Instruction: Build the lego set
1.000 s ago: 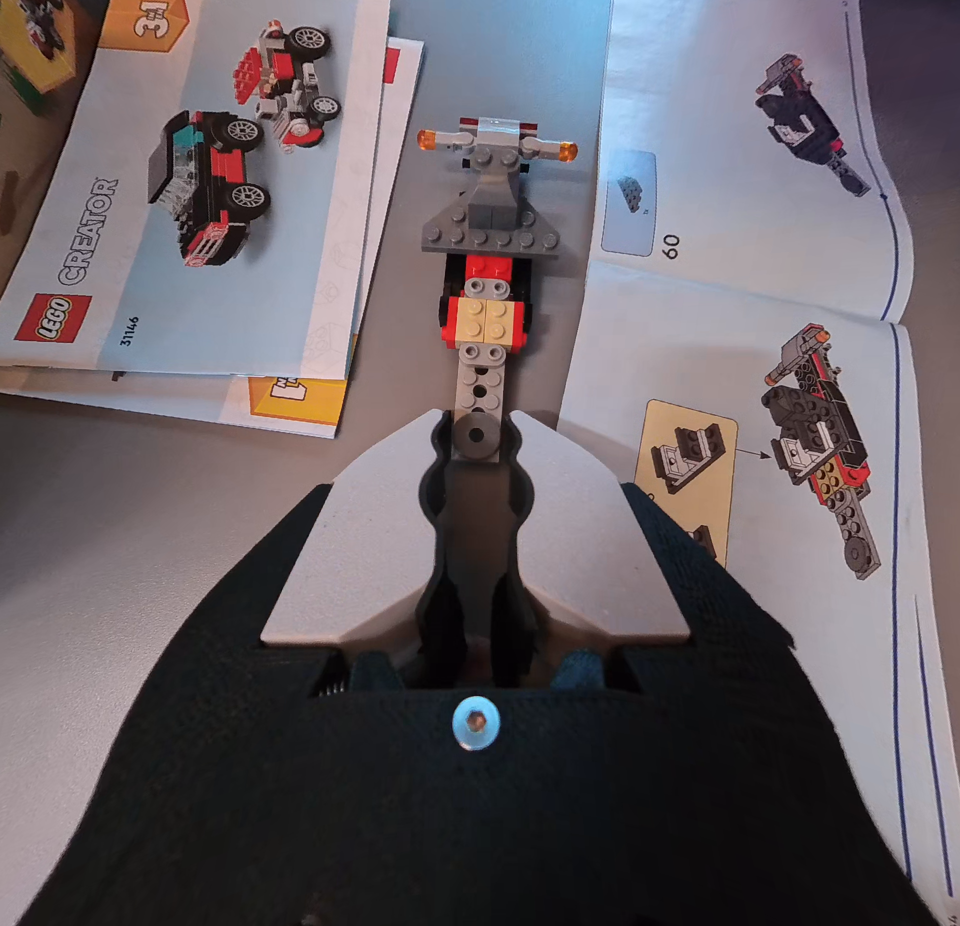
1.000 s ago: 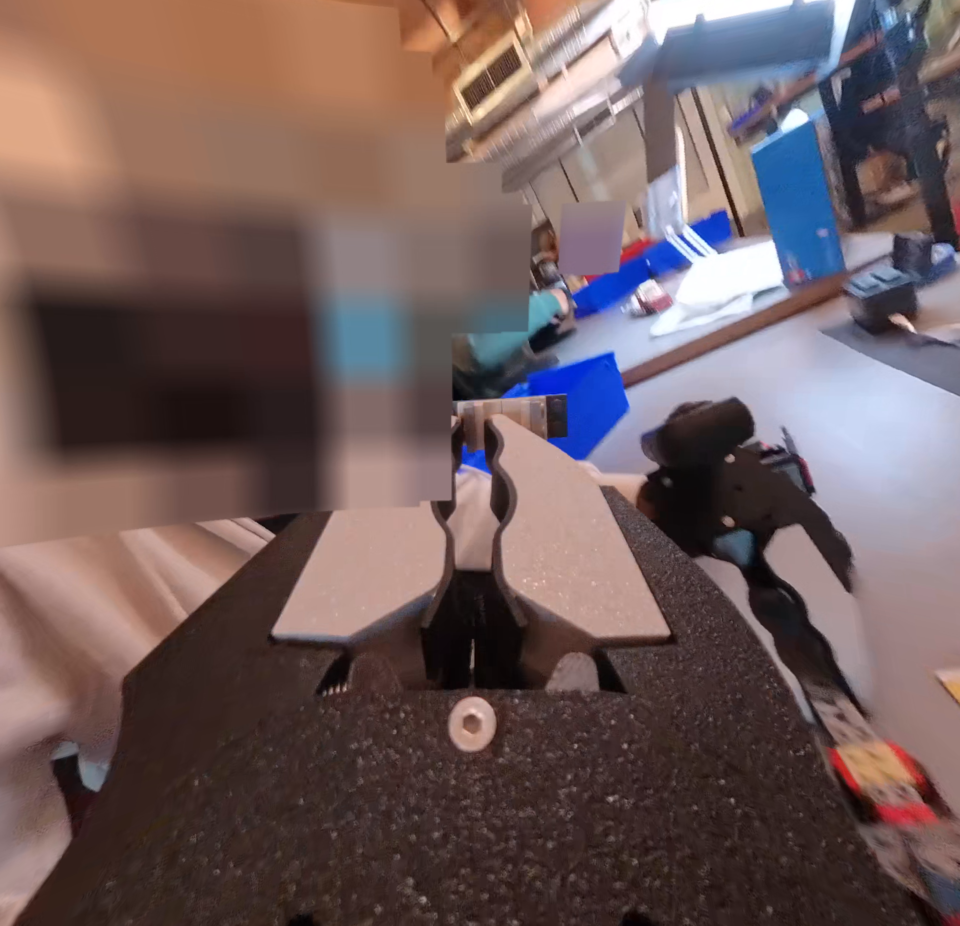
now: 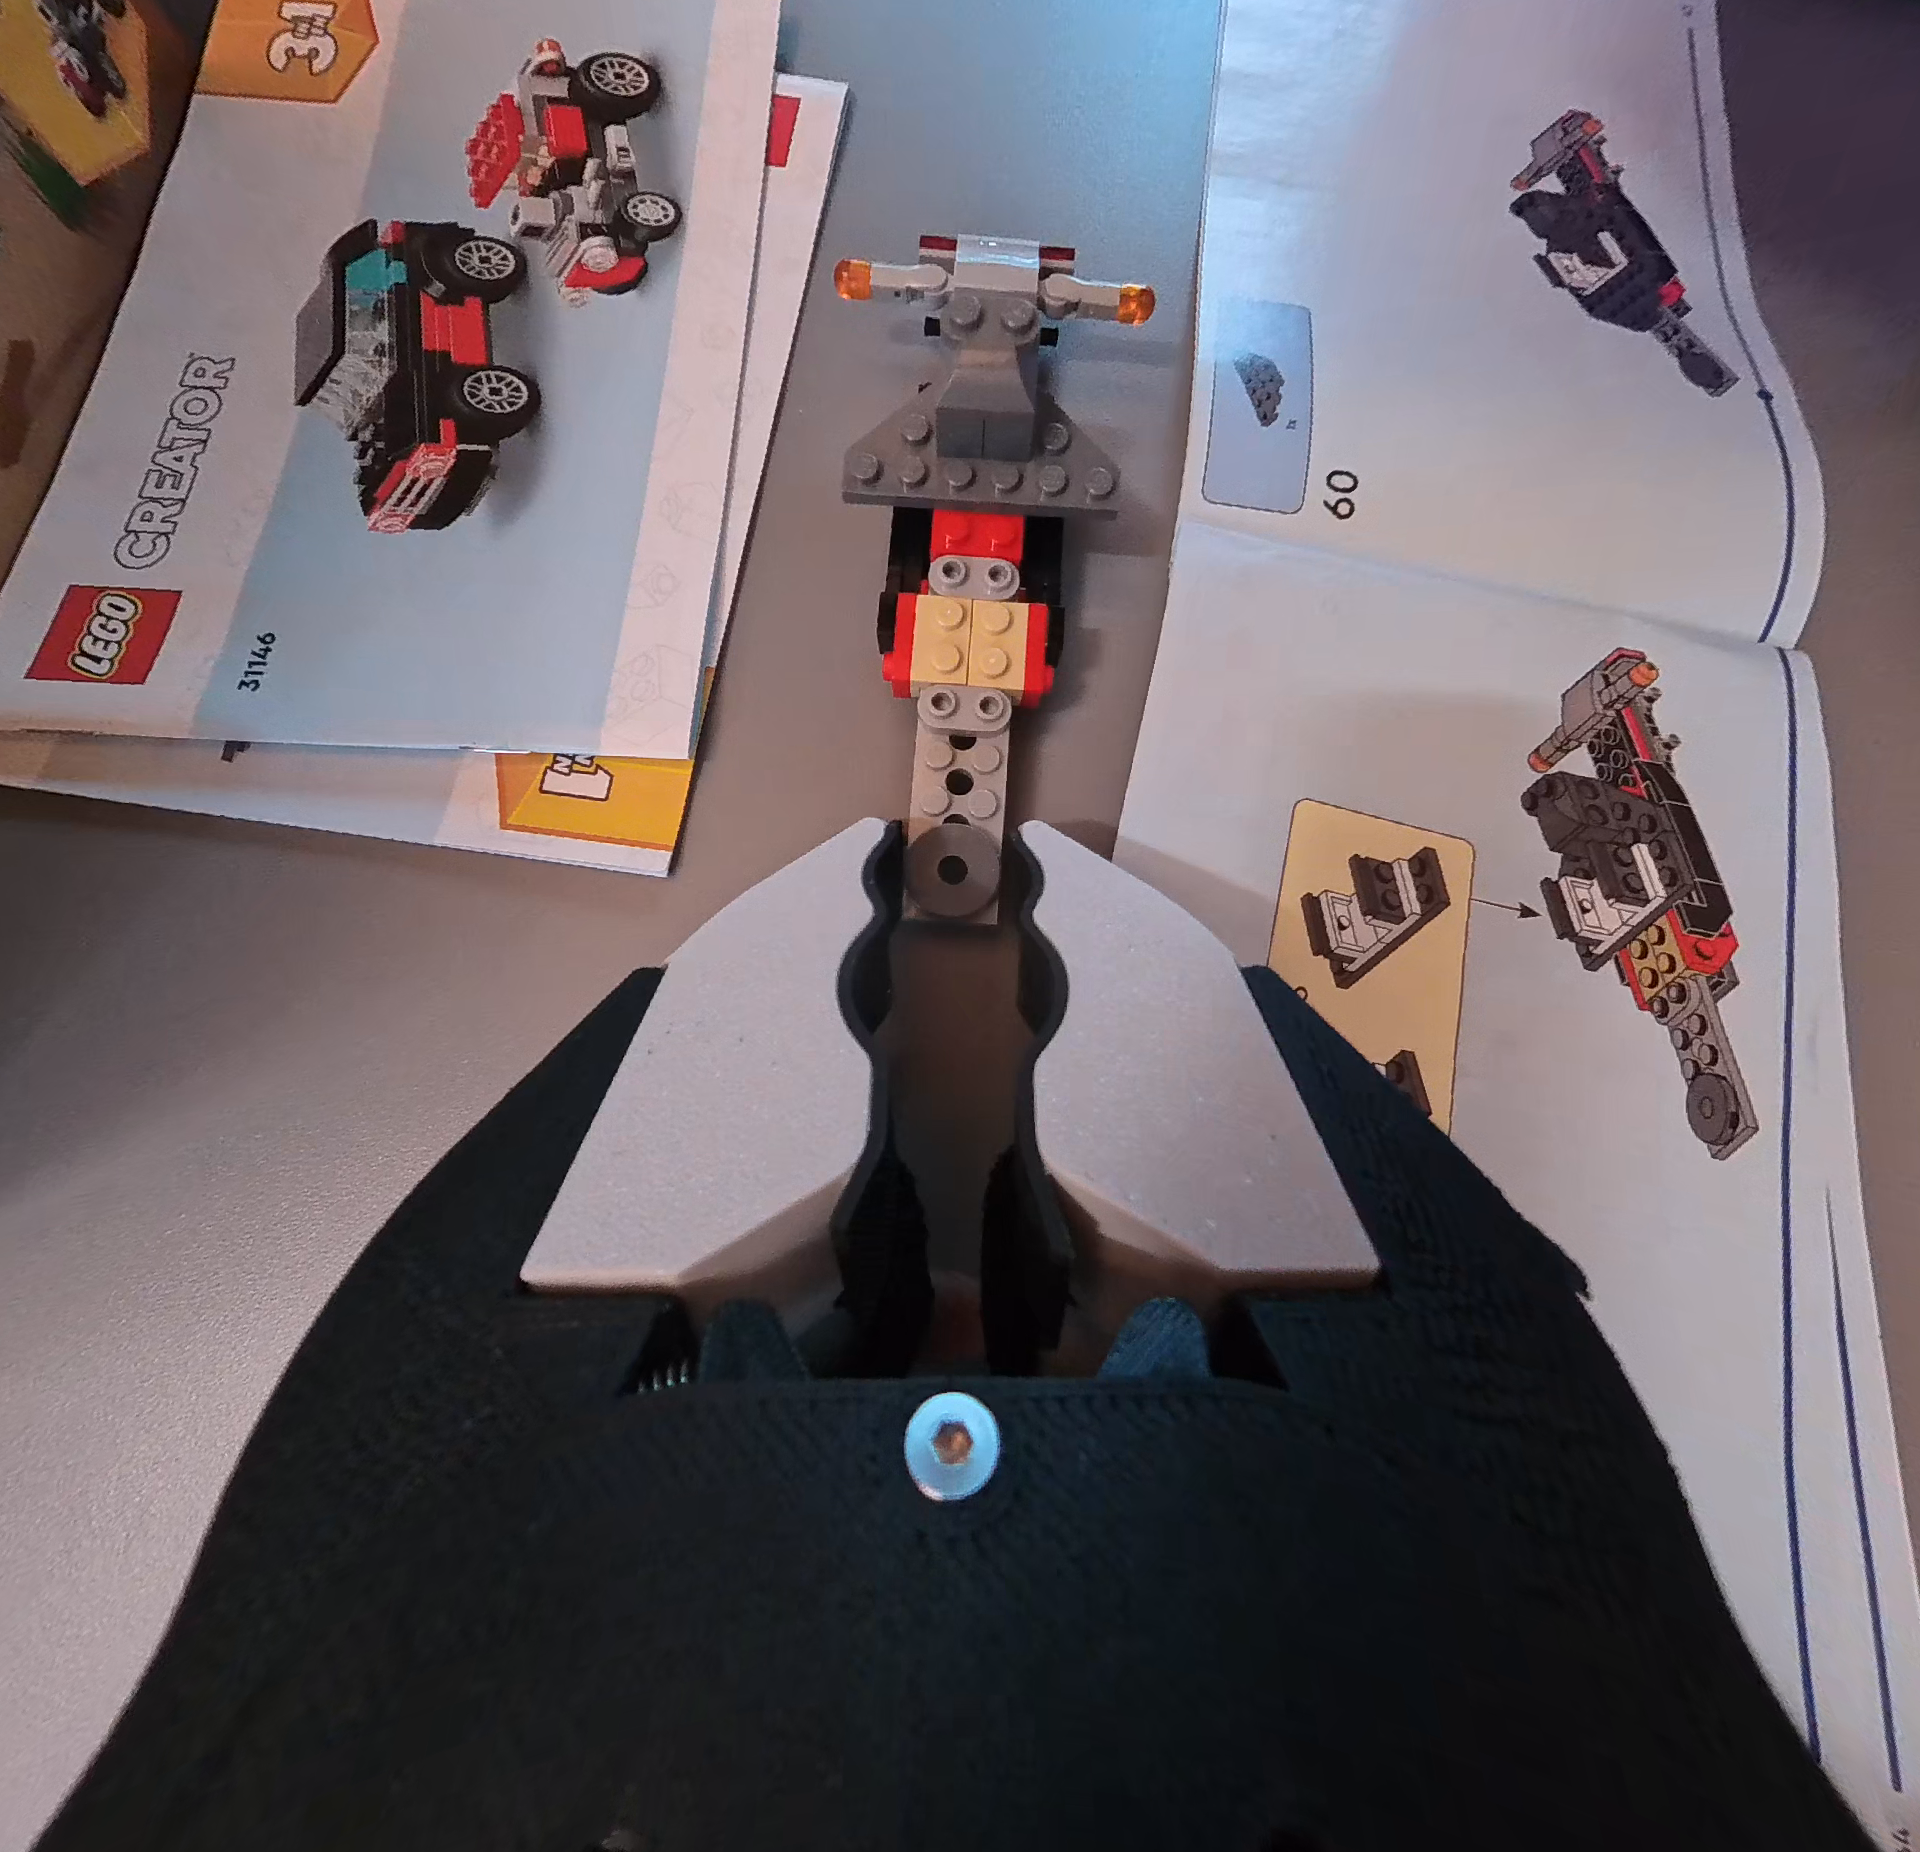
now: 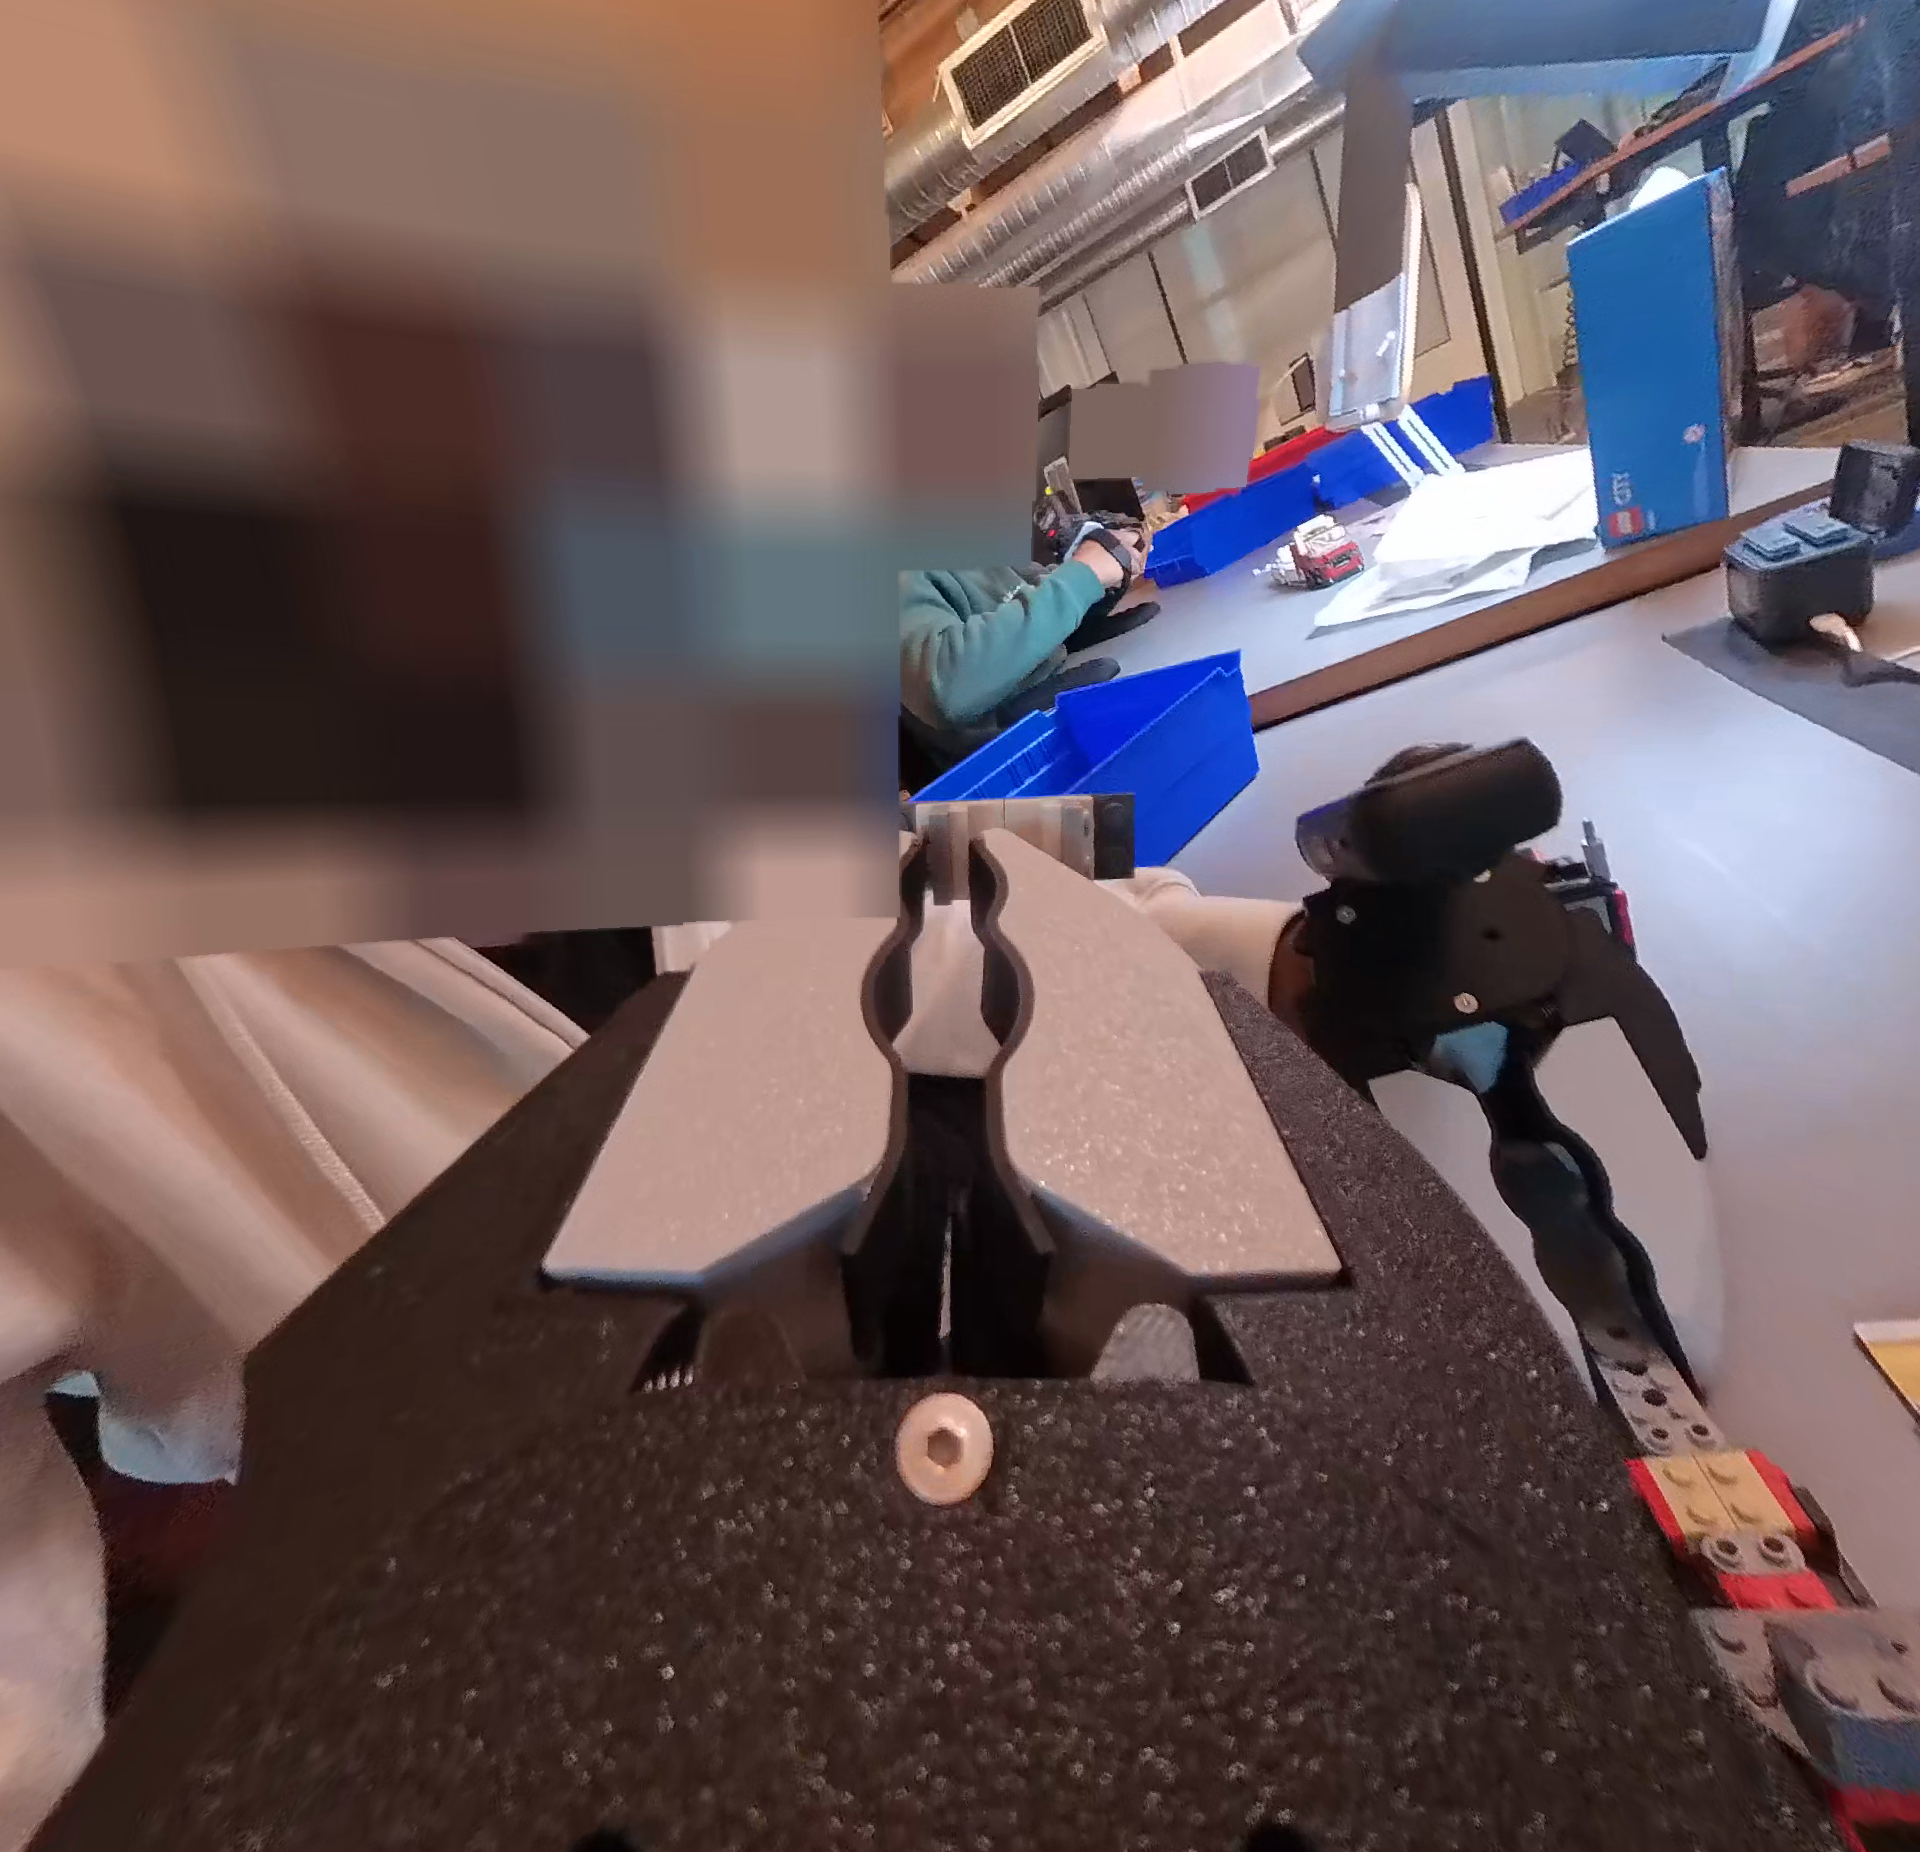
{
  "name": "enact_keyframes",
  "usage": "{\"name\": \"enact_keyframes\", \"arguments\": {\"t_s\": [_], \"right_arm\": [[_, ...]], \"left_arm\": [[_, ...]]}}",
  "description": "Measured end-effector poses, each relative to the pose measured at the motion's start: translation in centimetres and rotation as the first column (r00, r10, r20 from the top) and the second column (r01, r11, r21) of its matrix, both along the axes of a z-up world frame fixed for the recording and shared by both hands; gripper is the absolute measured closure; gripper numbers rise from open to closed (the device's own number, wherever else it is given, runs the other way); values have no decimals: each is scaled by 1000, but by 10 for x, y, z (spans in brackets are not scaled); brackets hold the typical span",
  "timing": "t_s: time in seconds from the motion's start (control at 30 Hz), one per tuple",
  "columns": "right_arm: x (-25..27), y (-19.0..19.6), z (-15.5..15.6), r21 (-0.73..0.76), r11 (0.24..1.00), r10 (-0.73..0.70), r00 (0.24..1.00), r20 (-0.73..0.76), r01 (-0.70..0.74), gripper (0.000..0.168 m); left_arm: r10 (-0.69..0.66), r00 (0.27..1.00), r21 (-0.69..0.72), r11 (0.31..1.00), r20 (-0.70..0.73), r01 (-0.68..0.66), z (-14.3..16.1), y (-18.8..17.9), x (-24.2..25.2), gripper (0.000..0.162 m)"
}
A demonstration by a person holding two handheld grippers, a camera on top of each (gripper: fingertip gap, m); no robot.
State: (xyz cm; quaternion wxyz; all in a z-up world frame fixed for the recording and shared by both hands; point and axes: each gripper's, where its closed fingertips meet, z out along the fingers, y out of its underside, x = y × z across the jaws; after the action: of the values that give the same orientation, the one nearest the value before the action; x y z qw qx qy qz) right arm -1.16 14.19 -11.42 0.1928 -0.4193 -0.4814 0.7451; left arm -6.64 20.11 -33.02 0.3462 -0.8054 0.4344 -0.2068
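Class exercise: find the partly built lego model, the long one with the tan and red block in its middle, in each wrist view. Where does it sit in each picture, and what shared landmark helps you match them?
Left wrist view: the lego model runs up the centre, its grey tail clamped by the left gripper.
Right wrist view: the model lies along the lower right edge, partly cut off.
Shared landmark: the tan studded block.

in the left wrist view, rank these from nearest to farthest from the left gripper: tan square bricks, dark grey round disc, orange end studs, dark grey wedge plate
1. Dark grey round disc: between the left gripper's tips.
2. Tan square bricks: mid-model, straight ahead.
3. Dark grey wedge plate: beyond the red section.
4. Orange end studs: at the far crossbar's ends.
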Motion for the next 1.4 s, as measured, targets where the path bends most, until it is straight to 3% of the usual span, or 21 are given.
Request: {"name": "enact_keyframes", "arguments": {"t_s": [0.2,0.3,0.37,0.43,0.5,0.67,0.97,1.13,1.4], "right_arm": [[-9,14,-36,126,990,-85,989,124,69,161],[-13,30,-76,328,937,-217,937,273,121,160],[-14,49,-107,523,843,-359,855,376,124,160],[-12,61,-133,708,706,-448,783,431,15,160],[-13,67,-153,793,596,-487,729,481,-125,160],[-21,71,-184,793,504,-505,629,591,-341,161],[-21,85,-188,729,536,-493,543,680,-427,161],[-19,80,-189,684,556,-421,549,722,-473,161],[-17,82,-189,592,664,-351,508,786,-457,161]], "left_arm": [[0,1000,-2,1000,1,0,0,0,0,143],[0,1000,-2,1000,1,0,0,0,0,143],[0,1000,-4,1000,2,0,0,0,0,143],[0,1000,-3,1000,1,0,0,0,0,143],[0,1000,-1,1000,1,0,0,0,0,143],[-1,1000,-1,1000,0,1,0,0,0,143],[0,1000,-1,1000,1,0,0,0,0,143],[0,1000,-1,1000,1,0,0,0,0,143],[-1,1000,1,1000,-1,1,0,0,0,142]]}}
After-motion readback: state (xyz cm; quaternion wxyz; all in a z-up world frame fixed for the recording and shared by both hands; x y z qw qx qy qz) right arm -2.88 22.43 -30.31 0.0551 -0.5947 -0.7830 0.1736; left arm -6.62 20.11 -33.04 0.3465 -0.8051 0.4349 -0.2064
